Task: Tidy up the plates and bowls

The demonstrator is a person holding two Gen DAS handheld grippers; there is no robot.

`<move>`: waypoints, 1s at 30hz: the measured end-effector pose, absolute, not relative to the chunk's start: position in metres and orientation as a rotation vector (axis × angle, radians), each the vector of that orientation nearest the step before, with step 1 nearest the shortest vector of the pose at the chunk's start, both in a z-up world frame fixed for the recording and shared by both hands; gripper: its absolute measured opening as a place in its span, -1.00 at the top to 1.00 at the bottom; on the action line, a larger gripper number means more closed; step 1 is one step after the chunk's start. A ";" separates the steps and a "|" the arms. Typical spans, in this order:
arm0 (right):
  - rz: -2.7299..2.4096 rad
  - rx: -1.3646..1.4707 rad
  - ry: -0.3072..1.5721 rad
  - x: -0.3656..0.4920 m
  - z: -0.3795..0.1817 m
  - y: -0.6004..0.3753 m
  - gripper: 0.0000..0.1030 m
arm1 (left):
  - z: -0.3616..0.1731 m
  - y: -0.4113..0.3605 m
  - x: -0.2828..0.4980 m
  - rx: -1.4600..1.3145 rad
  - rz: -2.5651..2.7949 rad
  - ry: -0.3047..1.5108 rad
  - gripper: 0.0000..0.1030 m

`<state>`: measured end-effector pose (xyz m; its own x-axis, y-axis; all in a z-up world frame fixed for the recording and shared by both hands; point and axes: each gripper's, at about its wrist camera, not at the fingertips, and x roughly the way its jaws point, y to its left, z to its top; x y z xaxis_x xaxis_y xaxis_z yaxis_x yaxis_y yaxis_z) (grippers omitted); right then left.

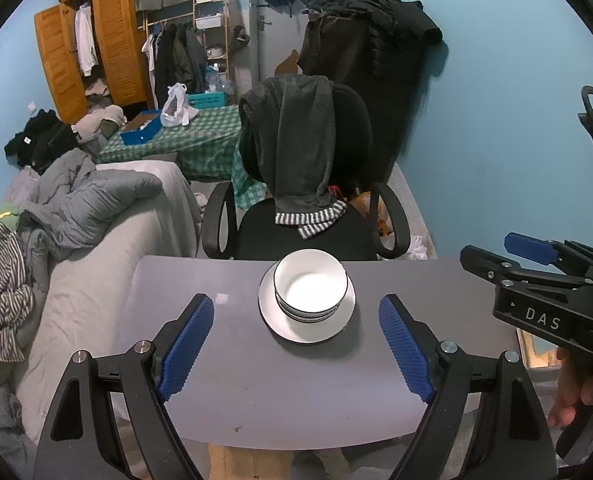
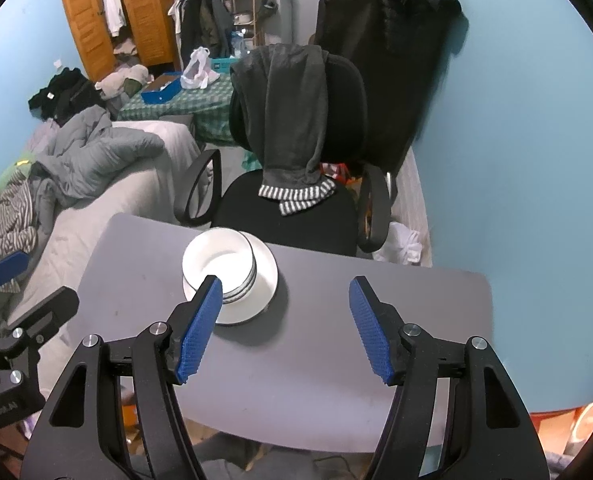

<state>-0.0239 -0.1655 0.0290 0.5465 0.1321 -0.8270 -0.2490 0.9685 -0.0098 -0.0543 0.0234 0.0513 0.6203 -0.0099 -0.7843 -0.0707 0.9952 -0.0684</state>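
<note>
The tabletop [image 1: 224, 392] is a plain mid grey. On it, the stacked bowls [image 1: 310, 290] are white with thin black rims, dark stripes showing down the side of the stack, and the plate [image 1: 296, 330] under them is white too. Both tongs, left [image 1: 296, 344] and right [image 2: 284, 328], are black with bright blue ribbed pads [image 1: 186, 344]. Beyond the far edge, the chair [image 1: 352, 128] is black, draped with a dark grey garment [image 1: 296, 136] ending in grey-and-white striped cuffs. The wall [image 1: 496, 80] on the right is light blue. Far left, the wardrobe [image 1: 116, 40] is orange-brown wood, the cloth [image 1: 200, 140] is green-and-white check, and the bedding [image 1: 96, 196] is pale grey.
</note>
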 end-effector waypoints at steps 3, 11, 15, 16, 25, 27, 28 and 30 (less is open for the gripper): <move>0.228 -0.124 0.965 -0.026 0.030 -0.166 -0.26 | 0.053 0.026 -0.054 -0.115 0.030 0.907 -0.67; 0.238 -0.116 0.973 -0.027 0.029 -0.165 -0.26 | 0.054 0.028 -0.057 -0.125 0.045 0.903 -0.67; 0.239 -0.118 0.981 -0.027 0.029 -0.165 -0.26 | 0.054 0.029 -0.057 -0.122 0.061 0.902 -0.67; 0.237 -0.118 0.981 -0.027 0.029 -0.165 -0.26 | 0.055 0.030 -0.058 -0.125 0.062 0.903 -0.67; 0.242 -0.116 0.986 -0.030 0.026 -0.165 -0.26 | 0.051 0.035 -0.057 -0.144 0.072 0.930 -0.67; 0.243 -0.117 0.988 -0.031 0.025 -0.164 -0.26 | 0.050 0.036 -0.056 -0.141 0.073 0.938 -0.67; 0.244 -0.117 0.989 -0.031 0.025 -0.164 -0.26 | 0.049 0.036 -0.055 -0.140 0.075 0.941 -0.67; 0.250 -0.114 0.990 -0.031 0.024 -0.164 -0.26 | 0.048 0.036 -0.054 -0.141 0.080 0.947 -0.67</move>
<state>-0.0310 -0.1643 0.0236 0.5231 0.1564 -0.8378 -0.2600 0.9654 0.0179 -0.0544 0.0360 0.0478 0.5819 0.0065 -0.8132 -0.1305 0.9878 -0.0854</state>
